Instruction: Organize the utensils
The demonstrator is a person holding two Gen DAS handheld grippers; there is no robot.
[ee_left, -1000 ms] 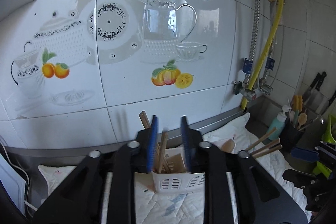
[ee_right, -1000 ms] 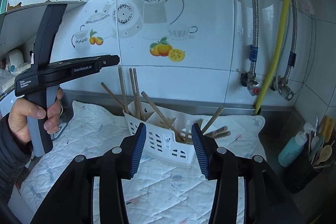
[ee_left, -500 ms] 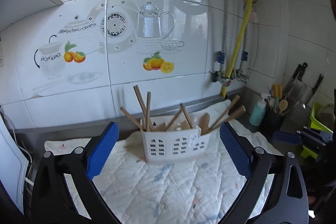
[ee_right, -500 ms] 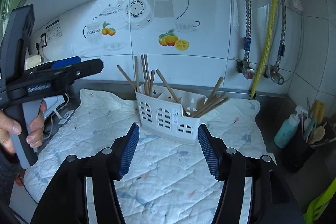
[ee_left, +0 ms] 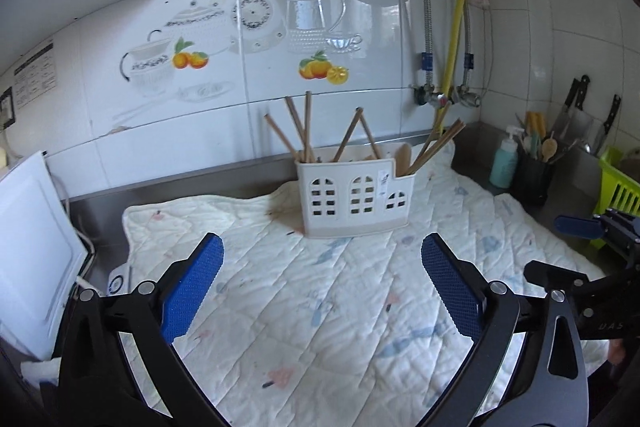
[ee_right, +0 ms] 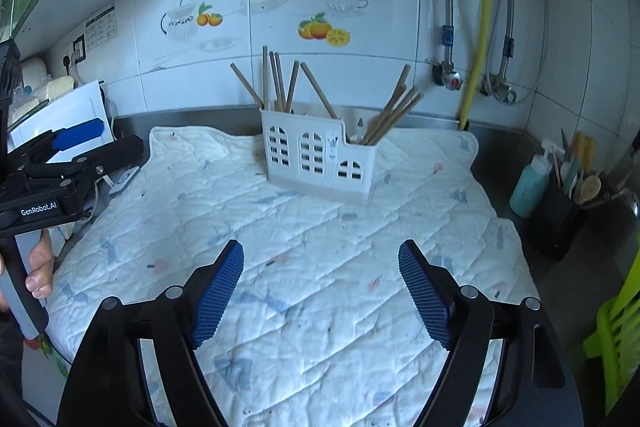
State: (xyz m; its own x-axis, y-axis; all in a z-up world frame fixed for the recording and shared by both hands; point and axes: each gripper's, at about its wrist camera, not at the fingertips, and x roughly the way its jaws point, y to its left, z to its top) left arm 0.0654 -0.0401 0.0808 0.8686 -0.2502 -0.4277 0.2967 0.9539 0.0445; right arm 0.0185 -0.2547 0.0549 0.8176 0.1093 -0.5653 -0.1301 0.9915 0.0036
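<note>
Both my grippers (ee_left: 322, 291) (ee_right: 320, 293) hold nothing, left wide apart, right opening; sticks stand sorted in the white holder (ee_left: 352, 201) at twelve o'clock.

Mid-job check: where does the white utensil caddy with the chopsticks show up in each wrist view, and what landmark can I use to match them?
Left wrist: the white utensil caddy stands just right of centre, on the quilted mat.
Right wrist: the caddy stands at centre, in the upper half, on the same mat.
Shared landmark: the yellow hose on the tiled wall, right of the caddy.
</note>
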